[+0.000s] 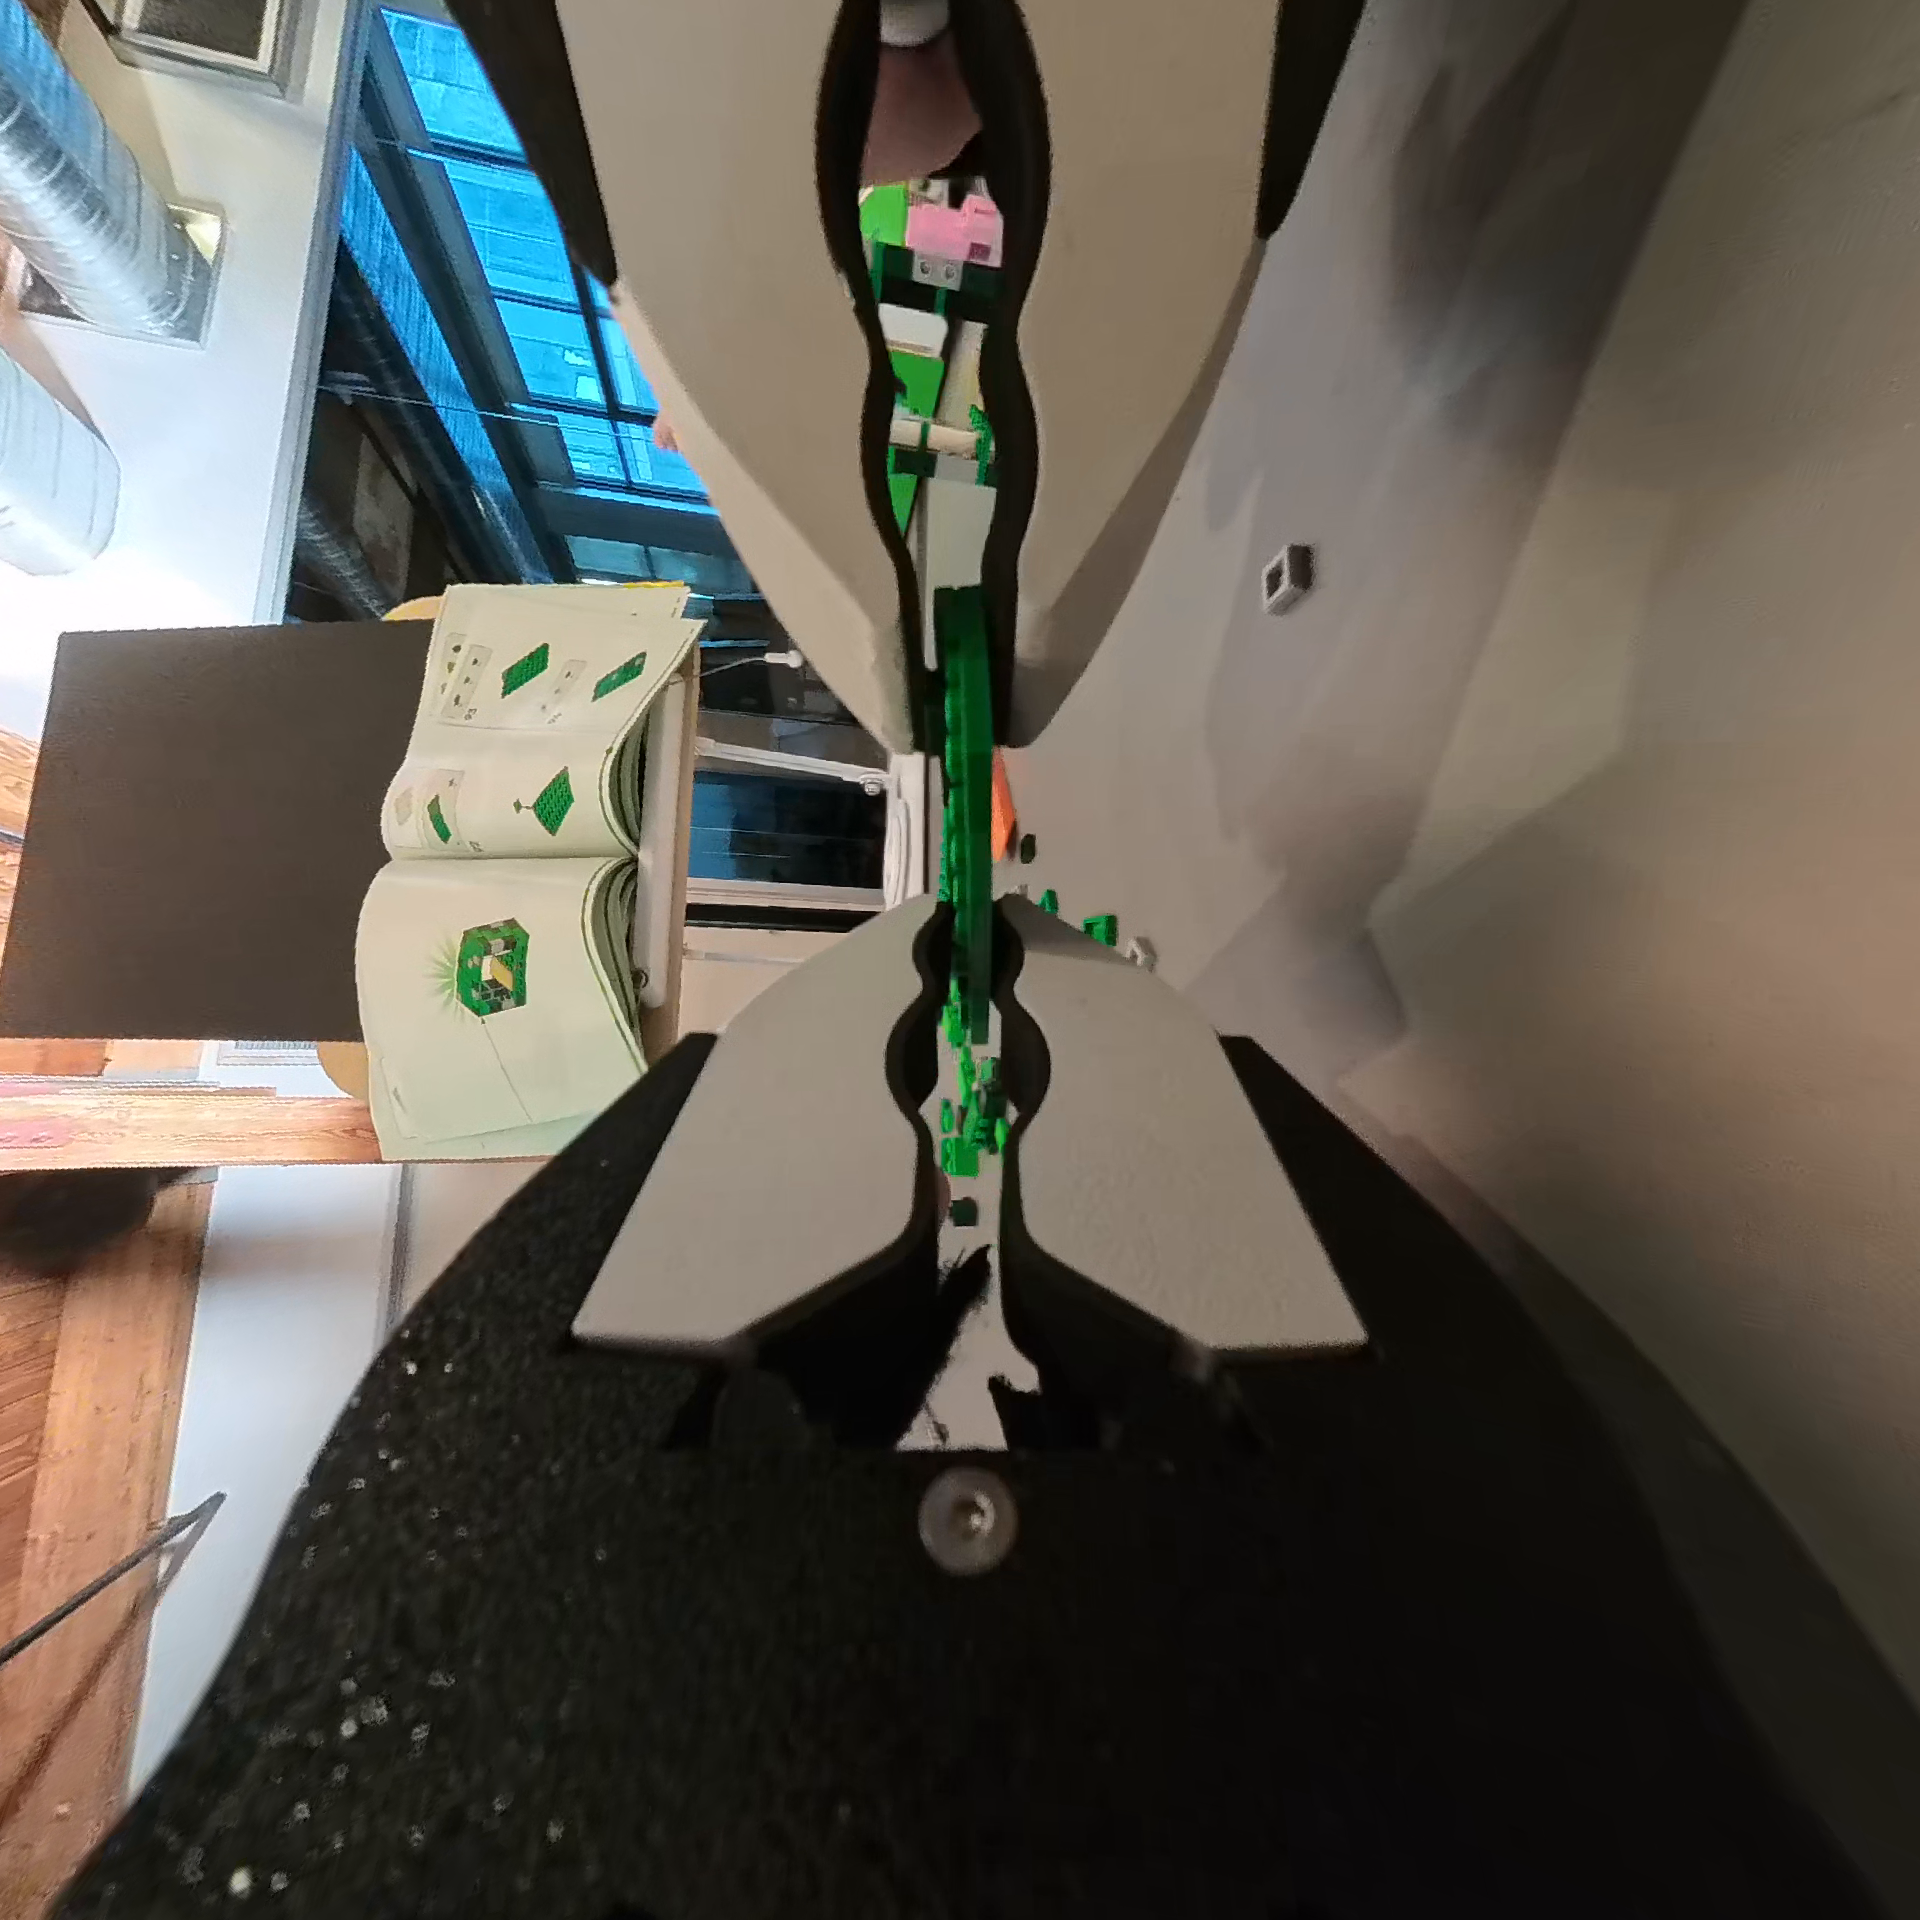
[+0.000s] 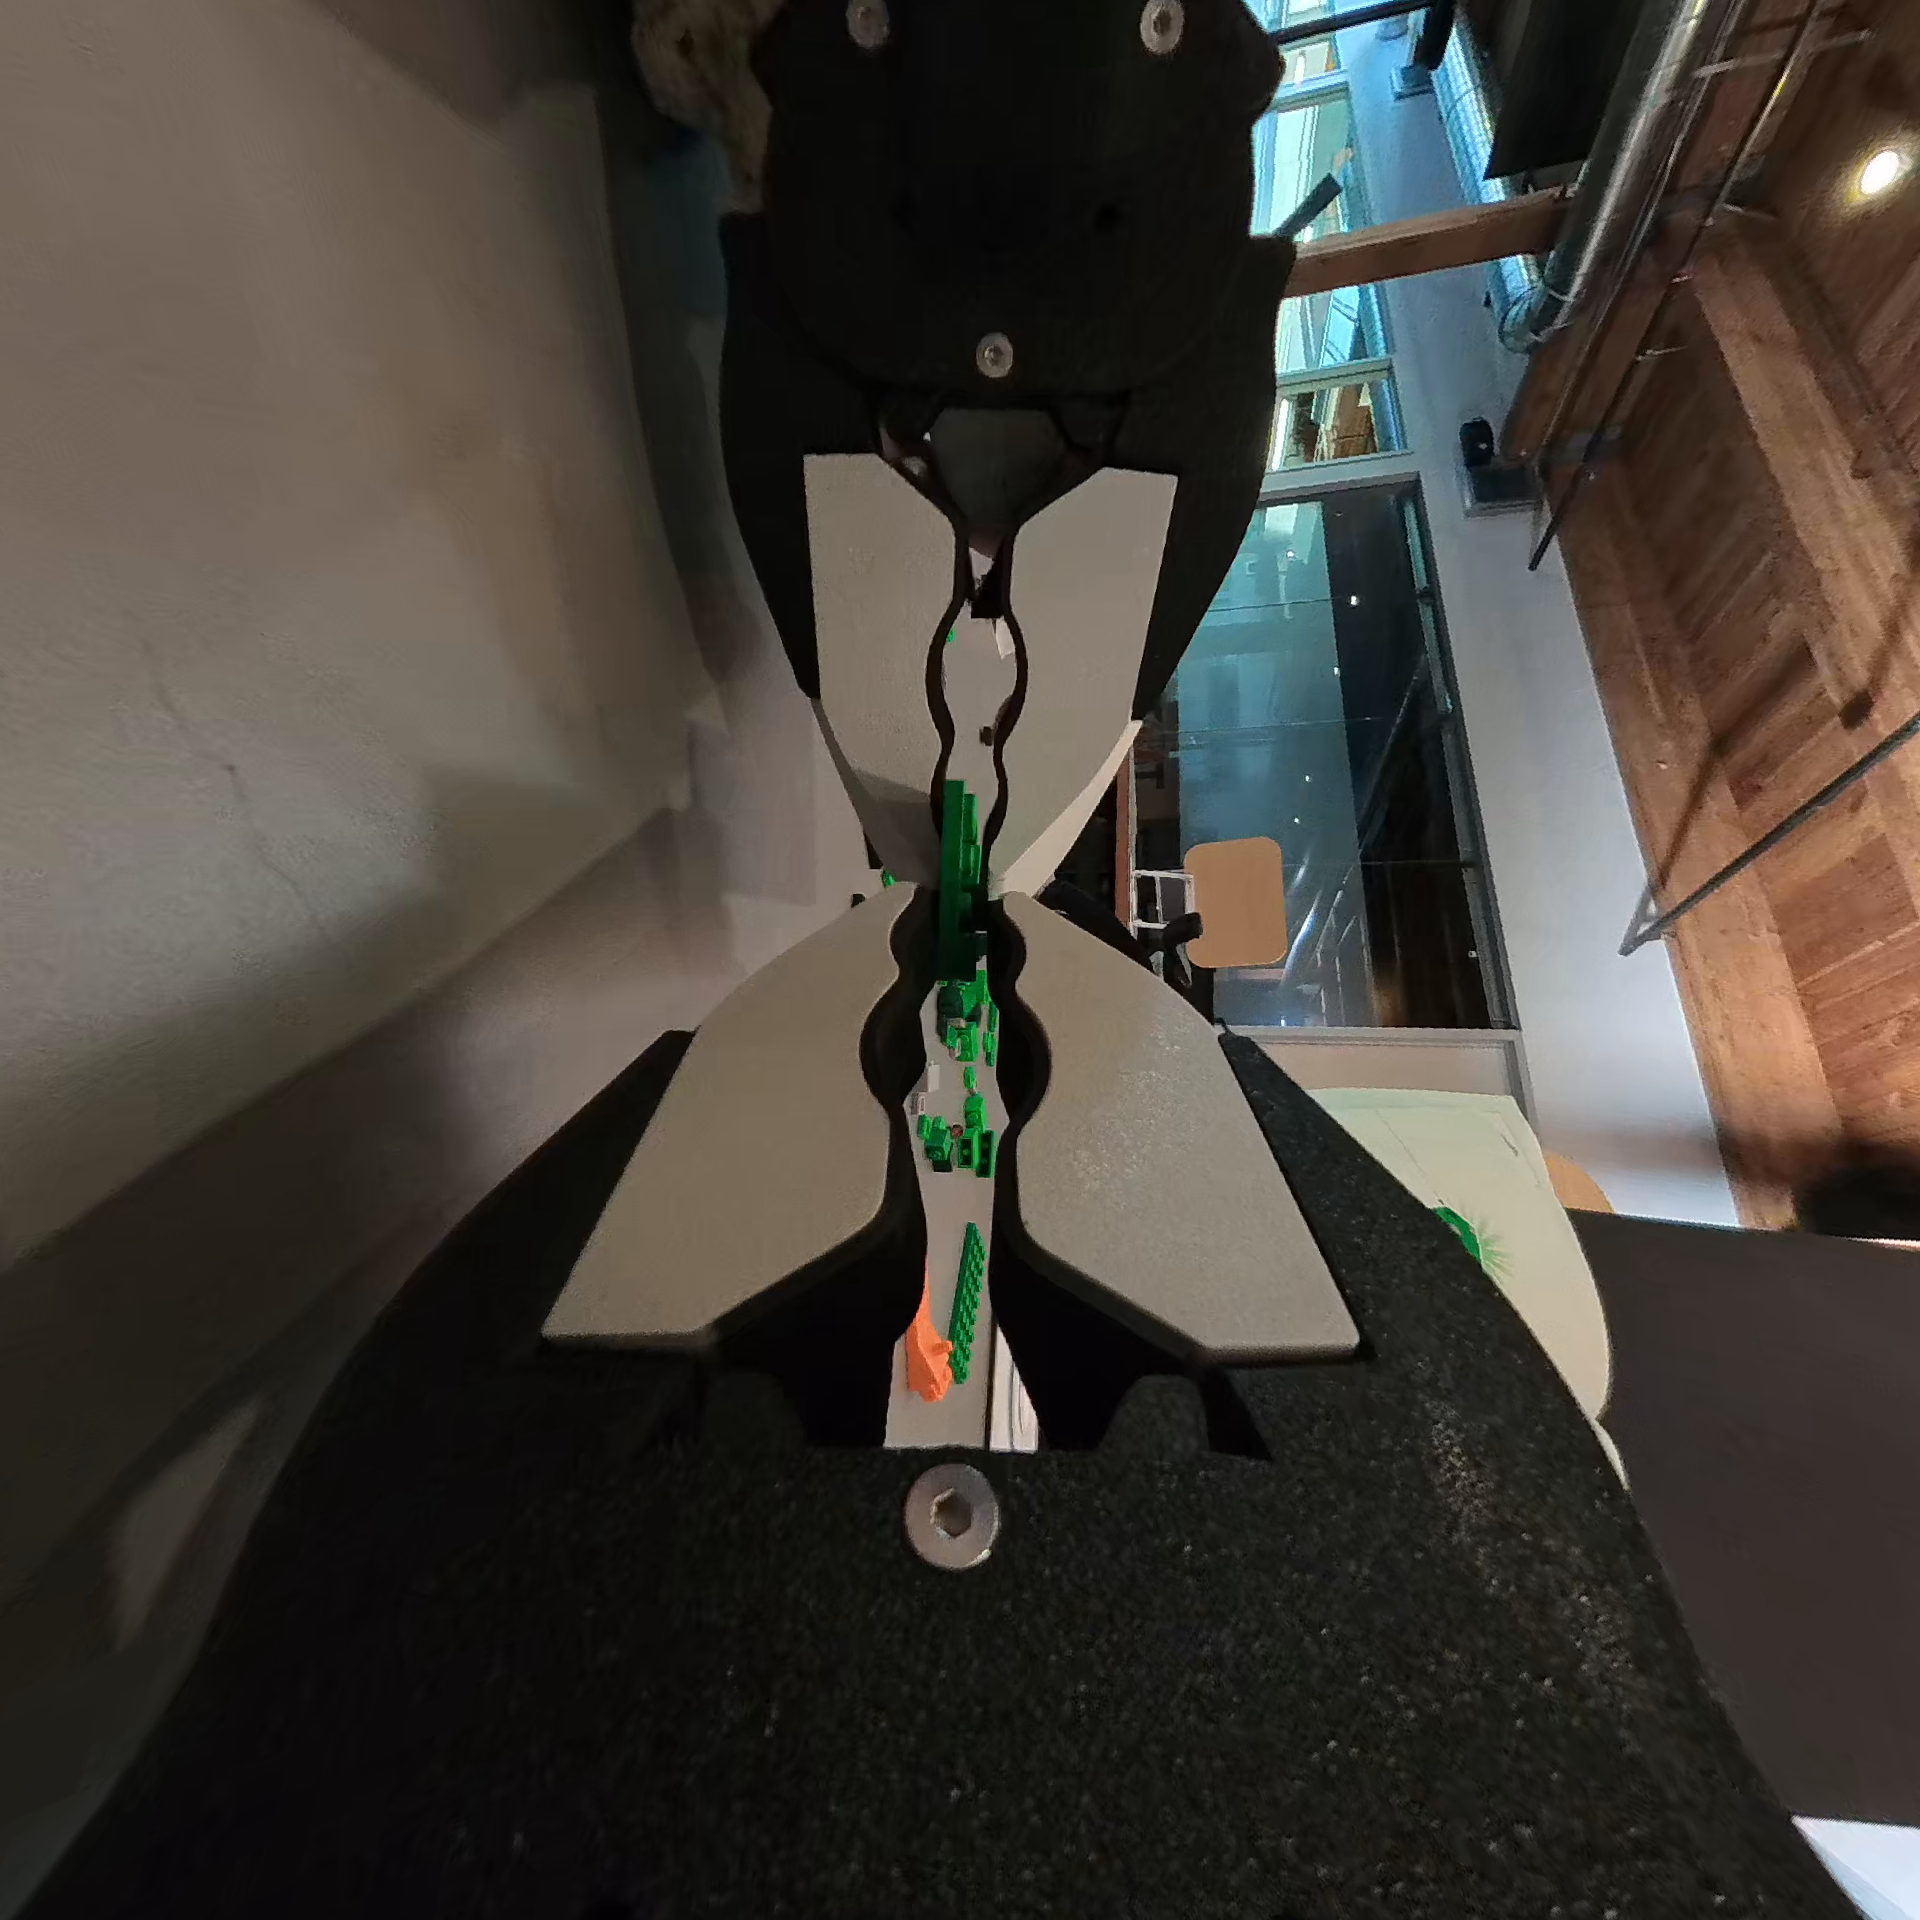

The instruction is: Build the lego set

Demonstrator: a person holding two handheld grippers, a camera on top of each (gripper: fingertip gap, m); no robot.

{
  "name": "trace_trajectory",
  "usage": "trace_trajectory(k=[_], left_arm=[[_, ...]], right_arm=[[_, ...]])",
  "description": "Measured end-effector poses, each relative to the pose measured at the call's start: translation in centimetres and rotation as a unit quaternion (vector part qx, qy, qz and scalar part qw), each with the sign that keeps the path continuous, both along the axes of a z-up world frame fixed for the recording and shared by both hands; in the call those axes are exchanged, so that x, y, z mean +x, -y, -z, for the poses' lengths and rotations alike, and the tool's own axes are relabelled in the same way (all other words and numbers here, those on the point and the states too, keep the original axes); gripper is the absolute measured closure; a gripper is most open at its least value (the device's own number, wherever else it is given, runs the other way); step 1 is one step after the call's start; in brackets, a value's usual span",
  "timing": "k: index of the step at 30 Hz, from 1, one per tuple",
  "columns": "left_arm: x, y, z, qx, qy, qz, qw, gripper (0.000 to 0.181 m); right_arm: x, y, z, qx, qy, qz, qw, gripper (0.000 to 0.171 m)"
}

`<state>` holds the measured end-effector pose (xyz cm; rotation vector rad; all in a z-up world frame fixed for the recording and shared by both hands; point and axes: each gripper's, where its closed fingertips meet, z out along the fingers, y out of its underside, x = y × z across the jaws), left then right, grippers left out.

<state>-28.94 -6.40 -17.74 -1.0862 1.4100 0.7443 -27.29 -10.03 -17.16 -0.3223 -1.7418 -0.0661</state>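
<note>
Both claws meet tip to tip, each pinching the same green lego plate (image 1: 966, 769) edge-on, one at each end.

Left claw (image 1: 964, 920): clenched on the near end of the plate, fingers (image 1: 821, 1122) almost closed with only the thin plate edge between them. Right claw (image 1: 961, 727) comes in from the top of the left wrist view, tips clamped on the far end of the same plate.

From the right wrist view it mirrors: right claw (image 2: 961, 914) grasping the plate (image 2: 961, 862), studs visible along one face, left claw (image 2: 971, 821) opposite with its black body behind it. Plate is held up in the air between the two, off the white desk (image 1: 1351, 520).

Seen through the gaps between the fingers: a scatter of loose green lego pieces (image 2: 961, 1112) on the desk, a second green studded plate (image 2: 968, 1299) lying flat, and an orange piece (image 2: 925, 1361) just beside it. In the left wrist view, past the right claw, a partly built green and white lego model (image 1: 935, 343) with a pink piece (image 1: 956, 223) on it (details small, can't tell more).

Open instruction booklet (image 1: 520, 862) propped up on a stand at the desk edge, pages showing green plate diagrams and a green block build. Black panel (image 1: 218, 831) behind the booklet. A small grey square piece (image 1: 1286, 577) sits alone on the desk, well apart from the rest.
</note>
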Motion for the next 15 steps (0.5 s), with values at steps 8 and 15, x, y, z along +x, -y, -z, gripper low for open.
trace_trajectory(k=[8,15], left_arm=[[0.2,0.1,0.1,-0.011,0.008,0.002,1.0,0.176],[0.8,0.2,1.9,-0.025,-0.042,0.011,0.999,0.174]], right_arm=[[0.1,0.1,-0.1,0.025,0.015,-0.005,1.0,0.164],[0.5,0.2,1.1,-0.004,0.08,-0.007,0.997,0.164]])
